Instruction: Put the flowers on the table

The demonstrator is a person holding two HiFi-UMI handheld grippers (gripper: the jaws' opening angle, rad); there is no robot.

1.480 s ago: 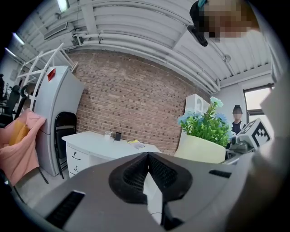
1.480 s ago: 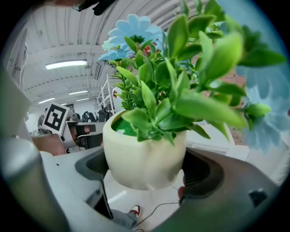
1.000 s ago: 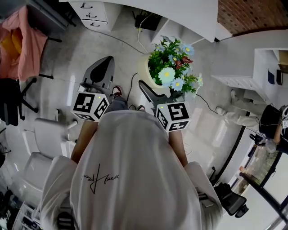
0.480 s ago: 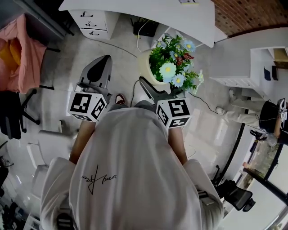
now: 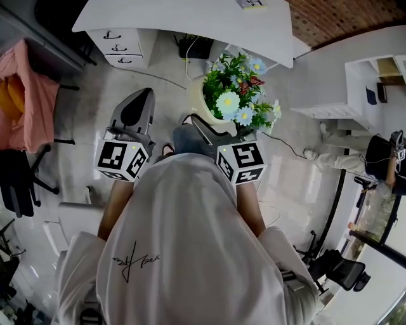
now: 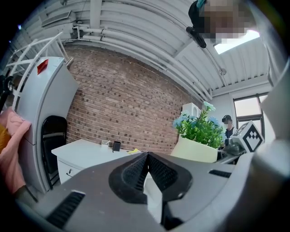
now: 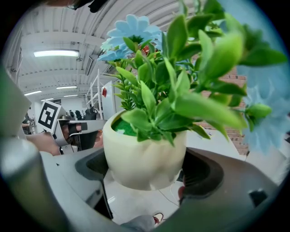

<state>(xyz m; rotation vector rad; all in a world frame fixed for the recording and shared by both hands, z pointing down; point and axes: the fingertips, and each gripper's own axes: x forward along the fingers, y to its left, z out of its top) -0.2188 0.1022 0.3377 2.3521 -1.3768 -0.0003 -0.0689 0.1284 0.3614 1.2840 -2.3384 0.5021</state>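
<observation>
**Tool state.** The right tool (image 7: pixel 145 176) has its jaws closed on the lower body of the cream pot (image 7: pixel 144 149) that carries the flowers (image 5: pixel 238 95). The left tool (image 6: pixel 147 168) has its jaws together with nothing between them.

**Load position.** The pot hangs in the air over the floor (image 5: pixel 298 171). It is short of the near edge of the white worktop (image 5: pixel 190 19), toward that edge's right end.

**Hazards from this point:**

1. **Slip.** The pot wall looks smooth and rounds in toward the base, and the jaws bear on two sides only. A jolt or a slackened squeeze would likely let it slide out and drop.
2. **Tilt.** The foliage stands high above the grip line, so treat the load as top-heavy. Keep the pot upright as you carry it.
3. **Edge strike.** Bring the pot base above the near edge before you move in. A low approach could knock the base against the edge and lever it out of the jaws.
4. **Landing zone.** A small dark item (image 6: pixel 115 146) stands on the worktop. Set the pot down clear of it.
5. **Footing.** A cable (image 5: pixel 149 71) lies on the floor in front of the worktop. Step clear of it.
</observation>
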